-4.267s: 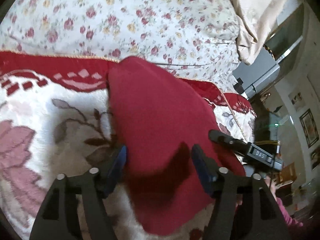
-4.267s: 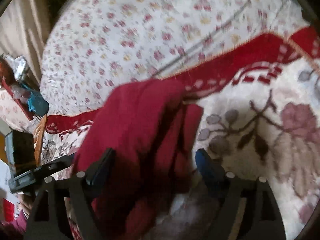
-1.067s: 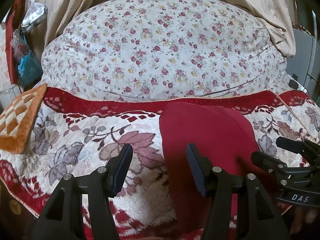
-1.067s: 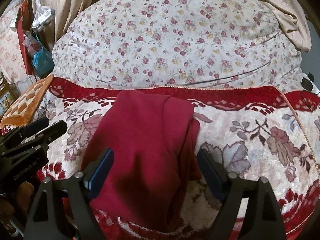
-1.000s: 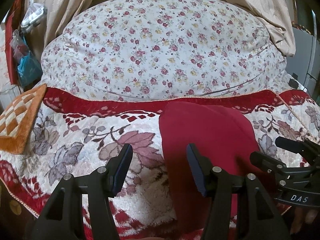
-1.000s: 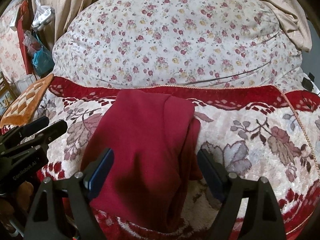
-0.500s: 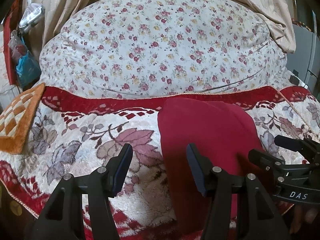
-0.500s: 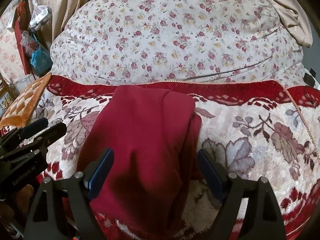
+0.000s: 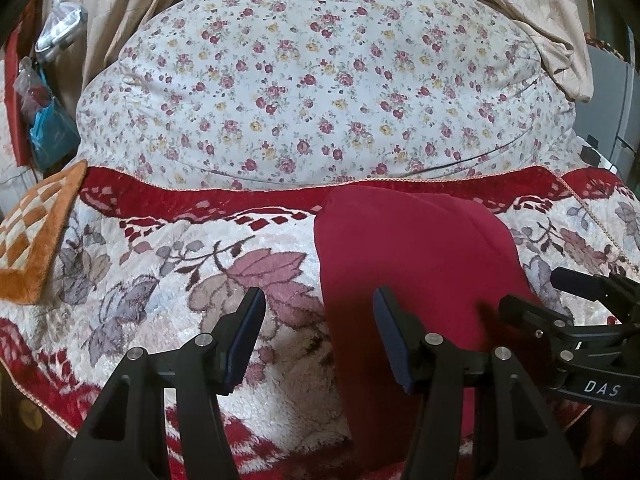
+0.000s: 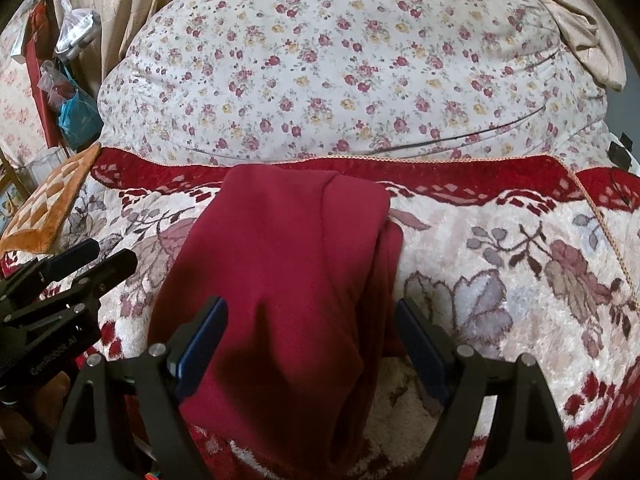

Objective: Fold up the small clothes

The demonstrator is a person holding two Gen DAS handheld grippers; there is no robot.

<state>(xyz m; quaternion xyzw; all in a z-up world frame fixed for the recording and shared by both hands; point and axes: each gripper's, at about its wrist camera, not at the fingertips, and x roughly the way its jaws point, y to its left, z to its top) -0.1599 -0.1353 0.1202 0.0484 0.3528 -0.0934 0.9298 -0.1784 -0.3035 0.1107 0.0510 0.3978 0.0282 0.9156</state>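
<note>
Folded red garment (image 10: 280,280), one only, flat on plush floral blanket (image 10: 500,248) with deep red border. Seen again in left wrist view (image 9: 412,264), lying right of centre, top edge touching the red border band. Layers stacked unevenly along its right side, a lower layer peeking out past the upper one.

Two grippers in play. Left gripper (image 9: 320,334): jaws parted at a moderate gap, empty, hovering above the blanket; left finger over the leaf pattern, right finger over the garment's left edge, pads pressing on nothing. Right gripper (image 10: 310,344): jaws spread wide, empty, straddling the near end of the garment from above, one blue pad off each side, neither clamping cloth. Each gripper also visible at the edge of the other's view: right one (image 9: 576,320) at far right, left one (image 10: 60,284) at far left.

One large white quilt (image 10: 340,64) with small rose print, bulging behind the blanket. One orange and cream checkered cushion (image 10: 44,208) at the blanket's left corner. One beige curtain (image 9: 120,4) up behind, with plastic bags (image 10: 76,36) hanging at far left; count unclear.
</note>
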